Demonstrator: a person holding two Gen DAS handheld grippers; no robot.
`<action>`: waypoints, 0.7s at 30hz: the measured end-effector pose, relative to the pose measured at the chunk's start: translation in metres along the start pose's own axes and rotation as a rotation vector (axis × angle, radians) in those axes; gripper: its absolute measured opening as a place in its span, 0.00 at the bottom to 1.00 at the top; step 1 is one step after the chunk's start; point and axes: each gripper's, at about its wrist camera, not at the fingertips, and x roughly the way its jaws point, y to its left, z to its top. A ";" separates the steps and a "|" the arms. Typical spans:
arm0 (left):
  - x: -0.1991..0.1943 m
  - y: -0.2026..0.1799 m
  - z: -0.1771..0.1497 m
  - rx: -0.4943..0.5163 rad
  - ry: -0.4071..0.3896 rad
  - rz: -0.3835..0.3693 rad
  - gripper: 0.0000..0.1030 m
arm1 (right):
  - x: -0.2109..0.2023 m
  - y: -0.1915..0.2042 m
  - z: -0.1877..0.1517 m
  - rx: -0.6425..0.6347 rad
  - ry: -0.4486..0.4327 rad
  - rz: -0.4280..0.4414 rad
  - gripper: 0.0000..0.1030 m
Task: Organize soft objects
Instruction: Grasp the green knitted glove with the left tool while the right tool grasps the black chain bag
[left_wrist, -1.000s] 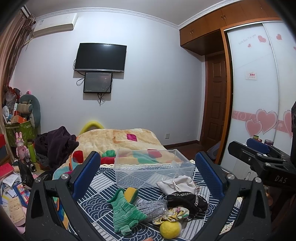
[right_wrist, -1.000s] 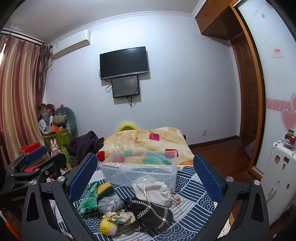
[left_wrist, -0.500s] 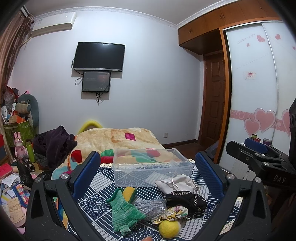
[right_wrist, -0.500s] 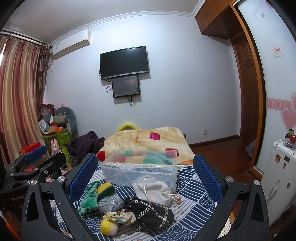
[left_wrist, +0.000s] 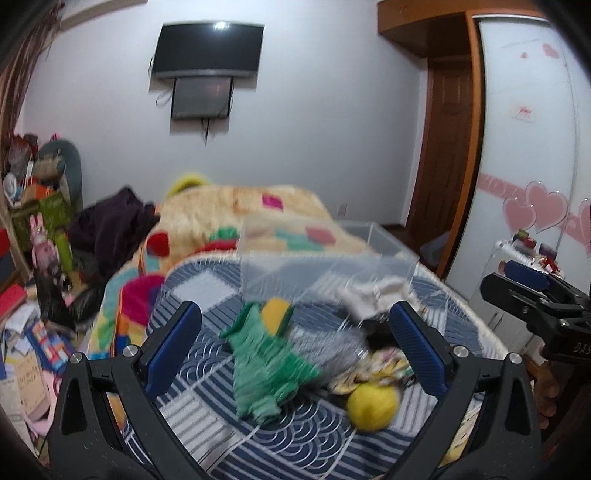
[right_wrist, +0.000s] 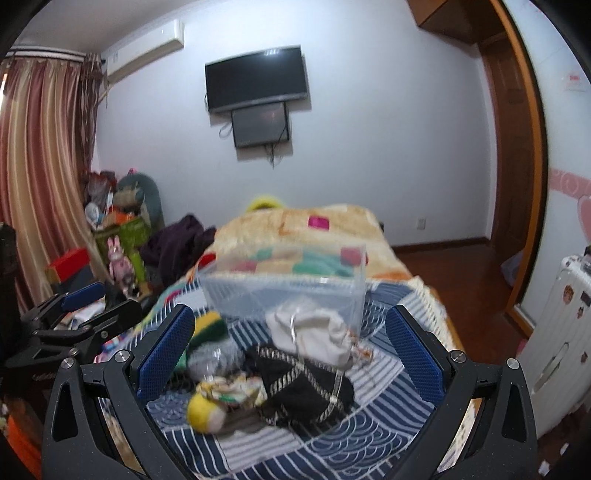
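Both grippers empty, fingers spread wide, hovering over the near edge of the bed (left_wrist: 192, 373). Neither touches anything.

Left gripper (left_wrist: 293, 345): green knit piece (left_wrist: 269, 363) sits between its fingers, a bit left of centre; yellow ball (left_wrist: 373, 404) is nearer the right finger, low in frame. Looks lined up for the green piece, but that's my read.

Right gripper (right_wrist: 288, 349): black pouch with chain (right_wrist: 306, 387) and white drawstring bag (right_wrist: 314, 334) lie between its fingers, bag further back, almost against the bin. Yellow ball (right_wrist: 205, 408) and a patterned cloth wad (right_wrist: 231, 389) sit near its left finger.

The soft stuff is heaped in one cluster just in front of the clear plastic bin (right_wrist: 284, 291), which looks empty, so it's presumably the drop target. Nothing sorted yet.

Beyond the bin: beige patchwork blanket (right_wrist: 295, 225). Both views are motion-blurred, so fine detail is unreliable.
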 end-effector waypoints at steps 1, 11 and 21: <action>0.004 0.003 -0.004 -0.008 0.018 -0.001 1.00 | 0.003 -0.001 -0.003 0.001 0.016 0.000 1.00; 0.046 0.022 -0.032 -0.072 0.170 0.019 0.83 | 0.035 -0.018 -0.030 0.046 0.191 -0.010 0.88; 0.070 0.030 -0.049 -0.141 0.245 -0.013 0.69 | 0.060 -0.028 -0.050 0.125 0.326 0.042 0.60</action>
